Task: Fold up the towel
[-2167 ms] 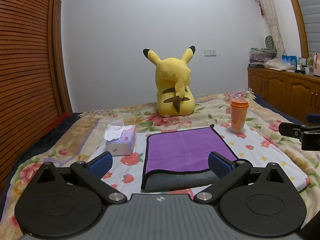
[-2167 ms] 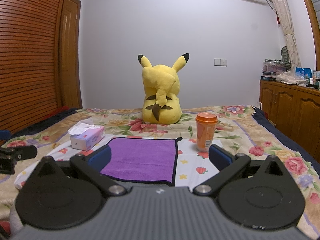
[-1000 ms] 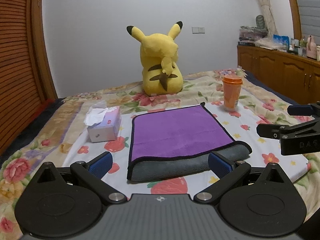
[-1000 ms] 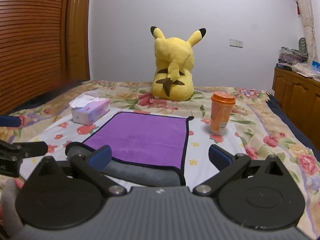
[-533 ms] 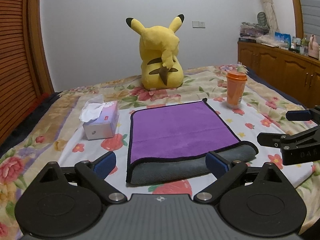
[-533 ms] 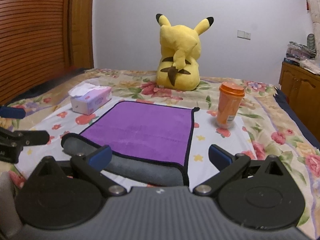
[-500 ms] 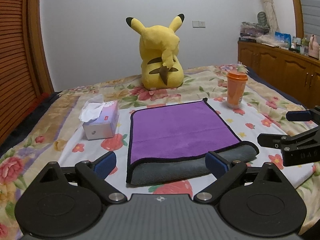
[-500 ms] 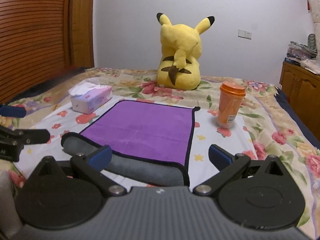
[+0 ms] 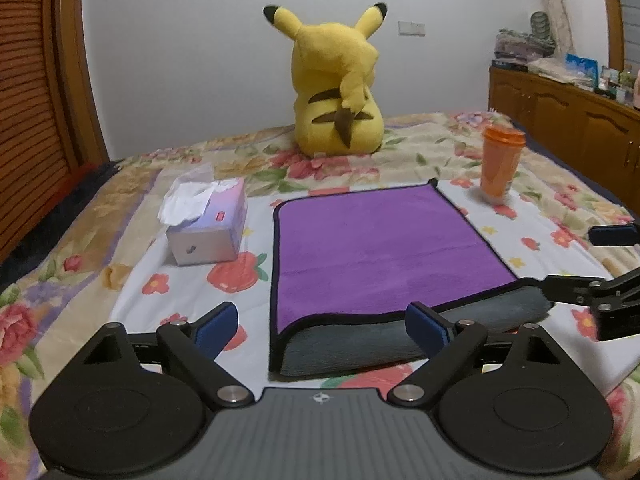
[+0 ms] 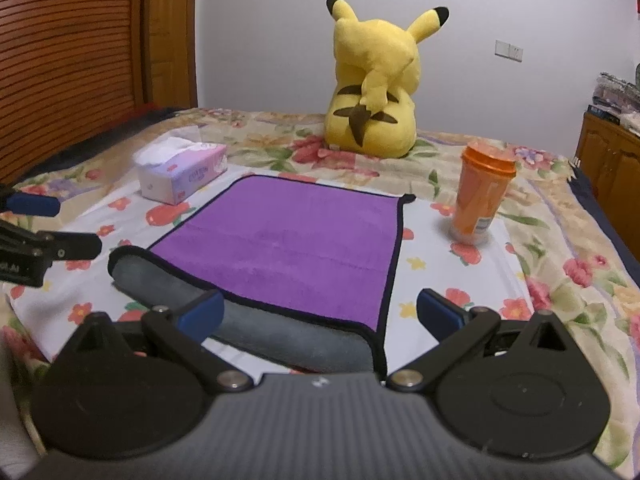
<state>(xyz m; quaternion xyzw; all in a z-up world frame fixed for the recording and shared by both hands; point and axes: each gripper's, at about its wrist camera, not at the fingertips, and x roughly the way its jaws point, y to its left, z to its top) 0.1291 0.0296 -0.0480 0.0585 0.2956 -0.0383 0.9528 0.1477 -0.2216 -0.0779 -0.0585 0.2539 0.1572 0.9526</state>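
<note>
A purple towel (image 9: 380, 252) with black trim lies folded on the bed, its grey underside showing along the near folded edge (image 9: 400, 340). It also shows in the right wrist view (image 10: 296, 240). My left gripper (image 9: 322, 326) is open and empty, just short of the towel's near left corner. My right gripper (image 10: 320, 314) is open and empty, at the towel's near right corner. The right gripper also shows in the left wrist view (image 9: 592, 280) beside the towel's right end. The left gripper also shows in the right wrist view (image 10: 44, 228).
A tissue box (image 9: 208, 224) stands left of the towel and an orange cup (image 9: 500, 164) at its far right corner. A yellow plush toy (image 9: 340, 92) sits behind. The floral bedspread (image 9: 80, 280) surrounds it. A wooden cabinet (image 9: 580, 120) stands at the right.
Both grippers have moved forward and lower toward the towel's near edge, so the towel looks larger. Both stay open. The towel has not moved.
</note>
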